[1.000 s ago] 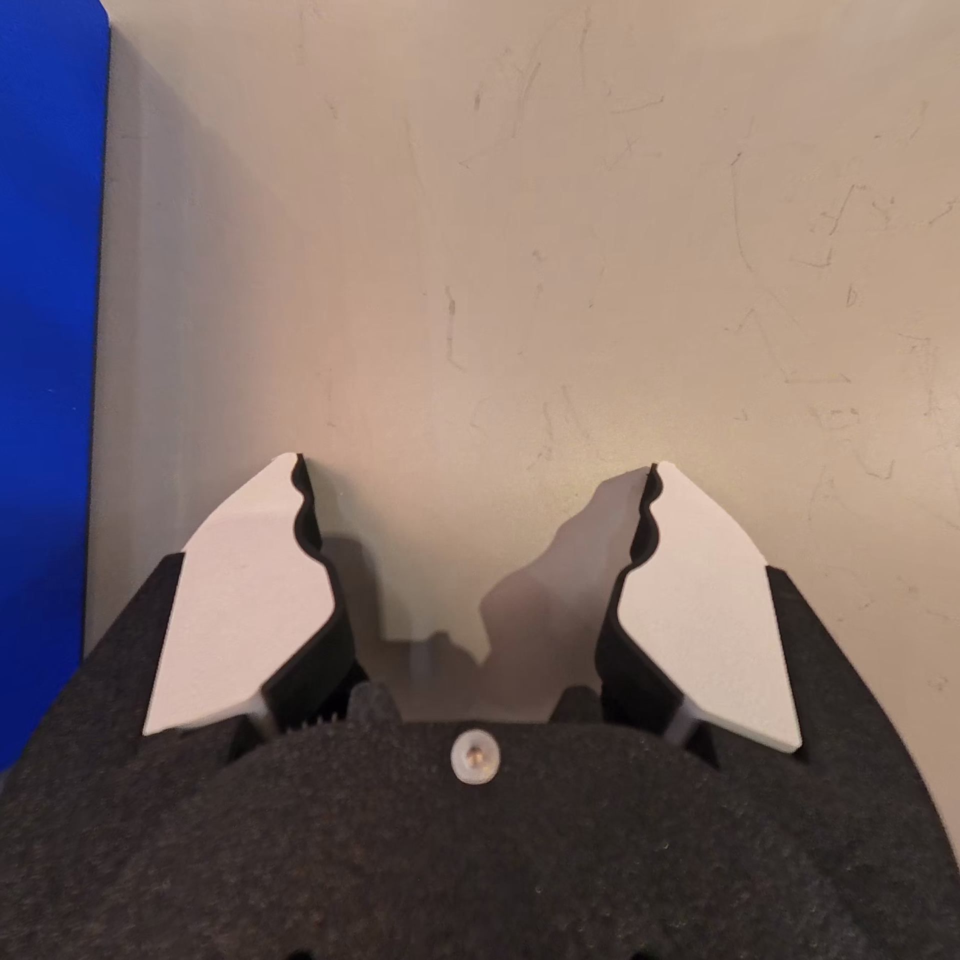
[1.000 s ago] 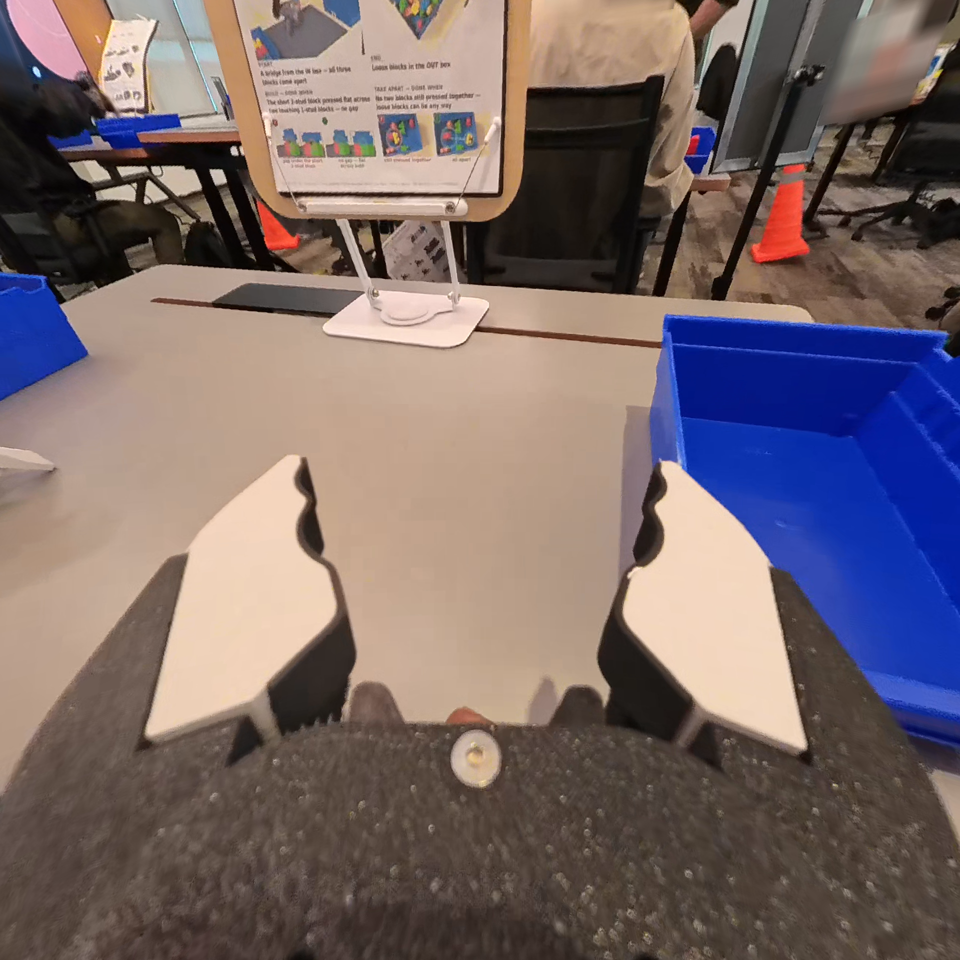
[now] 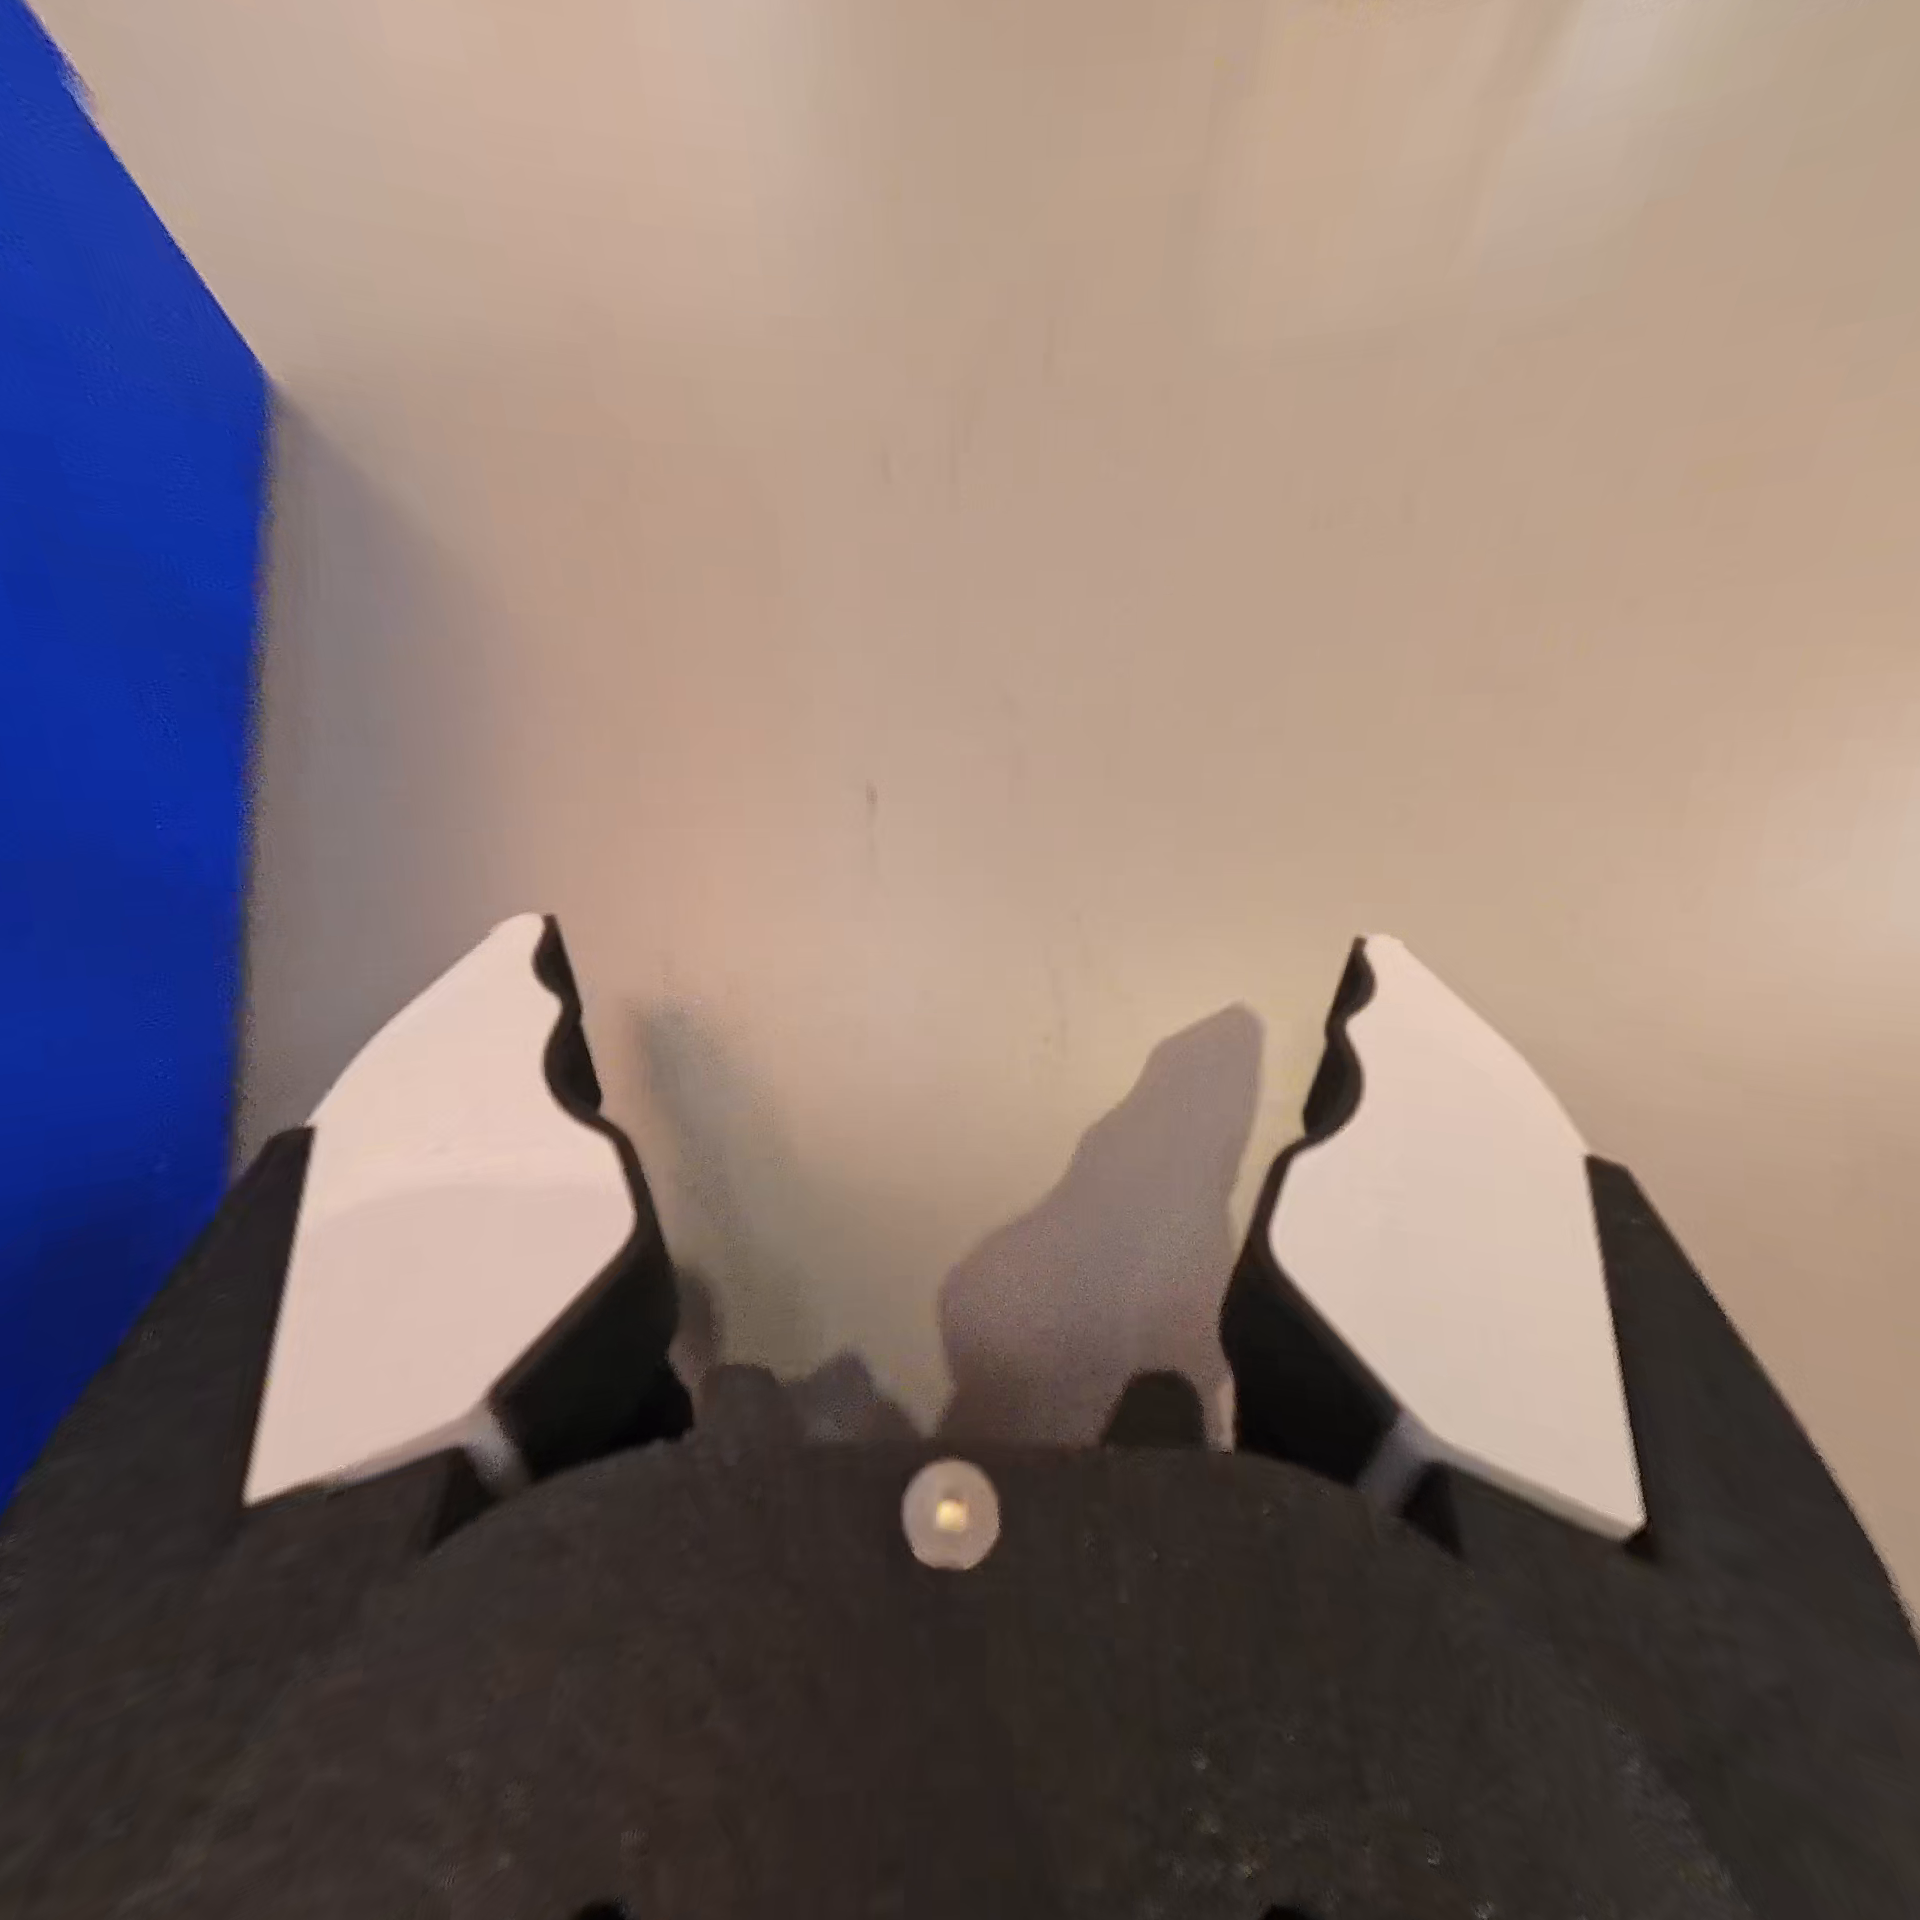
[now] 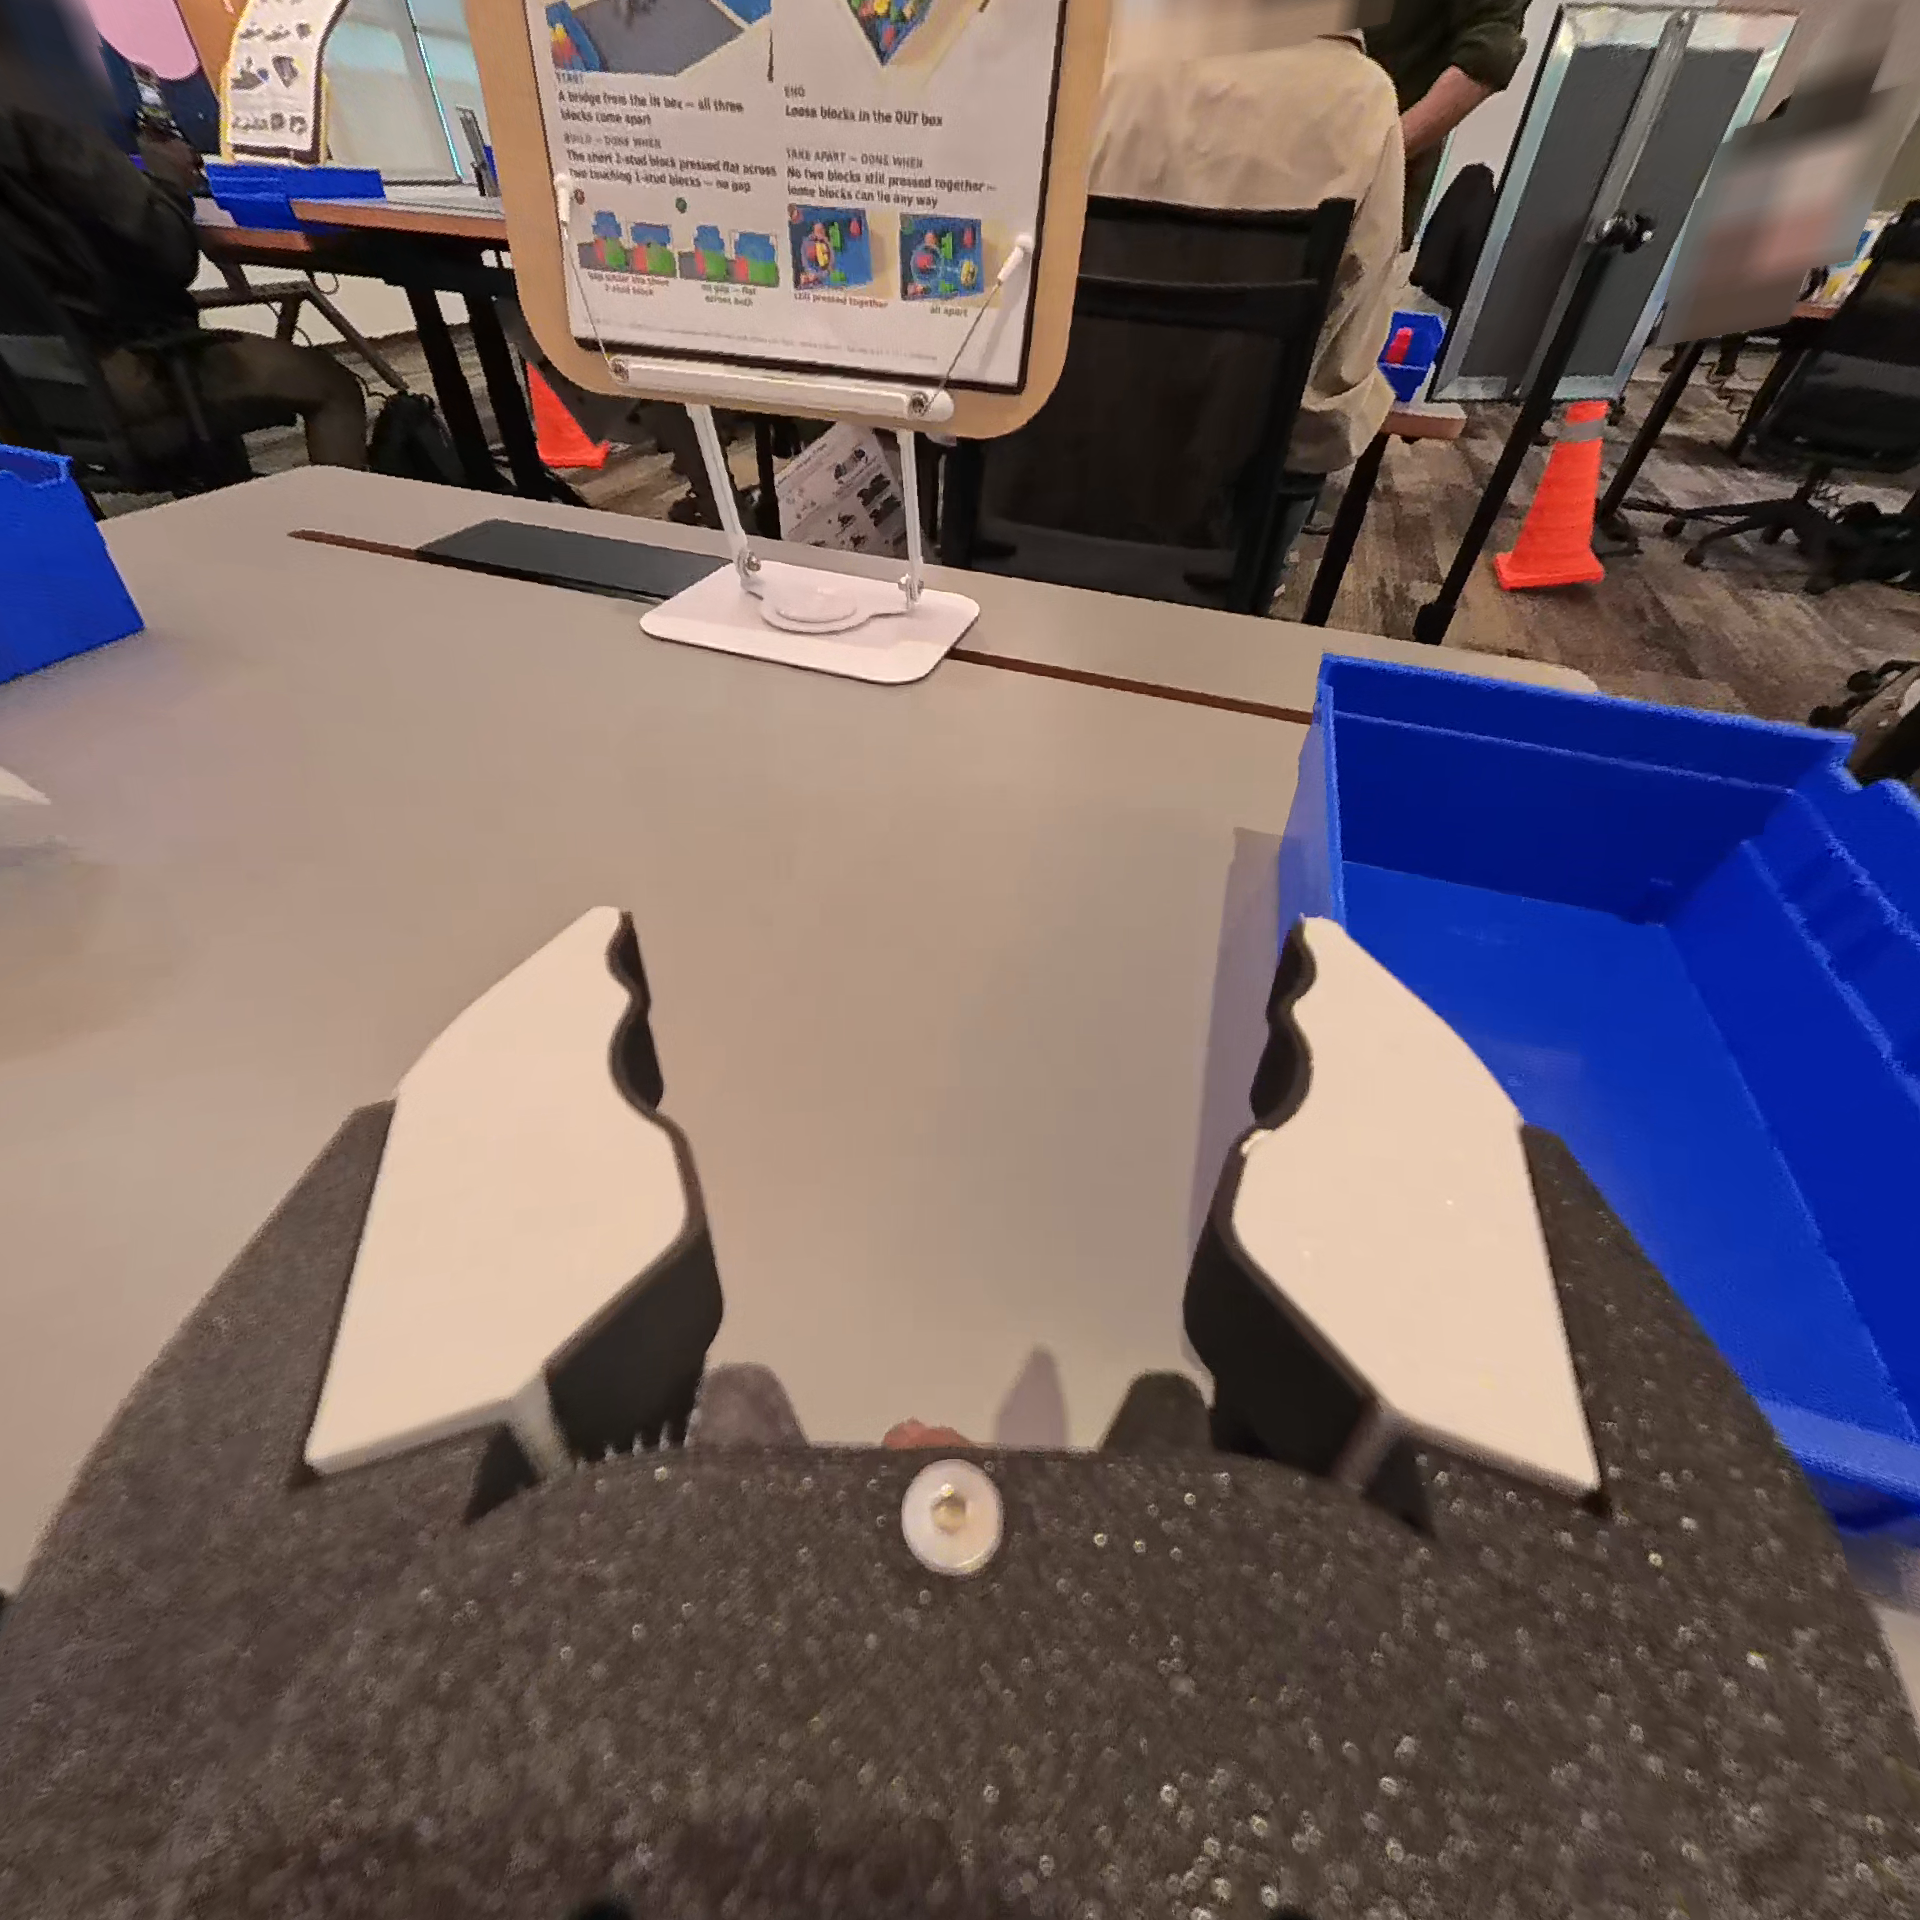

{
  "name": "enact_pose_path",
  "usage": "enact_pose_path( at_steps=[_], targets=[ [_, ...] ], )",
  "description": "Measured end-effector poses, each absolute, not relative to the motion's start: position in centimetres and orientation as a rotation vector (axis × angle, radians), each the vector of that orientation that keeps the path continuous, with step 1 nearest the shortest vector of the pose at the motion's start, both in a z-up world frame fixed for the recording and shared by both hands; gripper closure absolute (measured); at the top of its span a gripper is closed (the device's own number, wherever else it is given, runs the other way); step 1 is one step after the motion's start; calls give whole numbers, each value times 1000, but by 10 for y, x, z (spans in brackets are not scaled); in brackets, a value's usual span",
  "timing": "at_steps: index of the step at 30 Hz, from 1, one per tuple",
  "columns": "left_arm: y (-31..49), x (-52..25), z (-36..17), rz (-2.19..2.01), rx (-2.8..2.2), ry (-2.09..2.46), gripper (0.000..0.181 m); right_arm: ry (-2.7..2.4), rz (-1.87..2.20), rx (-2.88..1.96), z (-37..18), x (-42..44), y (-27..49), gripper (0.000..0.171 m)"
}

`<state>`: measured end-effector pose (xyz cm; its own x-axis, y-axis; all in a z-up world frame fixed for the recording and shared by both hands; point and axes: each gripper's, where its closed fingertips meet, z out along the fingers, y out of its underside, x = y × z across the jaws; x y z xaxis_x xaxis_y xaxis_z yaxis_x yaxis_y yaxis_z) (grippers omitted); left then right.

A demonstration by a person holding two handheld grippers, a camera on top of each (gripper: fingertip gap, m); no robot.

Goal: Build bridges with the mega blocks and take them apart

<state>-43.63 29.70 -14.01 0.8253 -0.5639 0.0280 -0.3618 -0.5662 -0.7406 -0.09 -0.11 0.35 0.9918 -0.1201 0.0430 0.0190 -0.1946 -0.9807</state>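
Note:
No mega blocks show in either view. My left gripper point(image 3: 951, 935) is open and empty, pointing down at the bare grey table point(image 3: 1039, 520), with the wall of a blue bin point(image 3: 104, 727) close on its left. My right gripper point(image 4: 956, 925) is open and empty, held low over the grey table point(image 4: 727, 831). A blue bin point(image 4: 1621, 997) stands just to its right, and what shows of its inside is empty. Another blue bin point(image 4: 52, 592) sits at the far left edge of the right wrist view.
An instruction board on a white stand point(image 4: 810, 623) stands at the table's far side beside a black strip point(image 4: 561, 561). A white object point(image 4: 21, 800) pokes in at the left. Behind are a seated person point(image 4: 1236, 156), chairs, other tables and orange cones point(image 4: 1553, 509).
The left wrist view is now blurred and the blue bin wall takes up more of its left side. The right gripper has lifted or tilted slightly. Both grippers stay open.

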Motion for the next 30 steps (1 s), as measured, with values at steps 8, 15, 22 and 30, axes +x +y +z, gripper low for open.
enact_pose_path(
  at_steps=[8, 15, 22, 30],
  targets=[
    [287, -443, -22, -210, -1596, 663, 63, 73, -296, -1675, 30, 11, 1, 46],
    [273, -449, 8, -284, -1597, 600, 59, 110, -277, -1665, 34, 13, 7, 37],
    [271, -469, 26, -324, -1580, 502, 53, 150, -293, -1604, 46, 24, 0, 29],
    [271, -483, 27, -327, -1612, 470, 49, 158, -328, -1604, 42, 28, -2, 25]
  ],
)
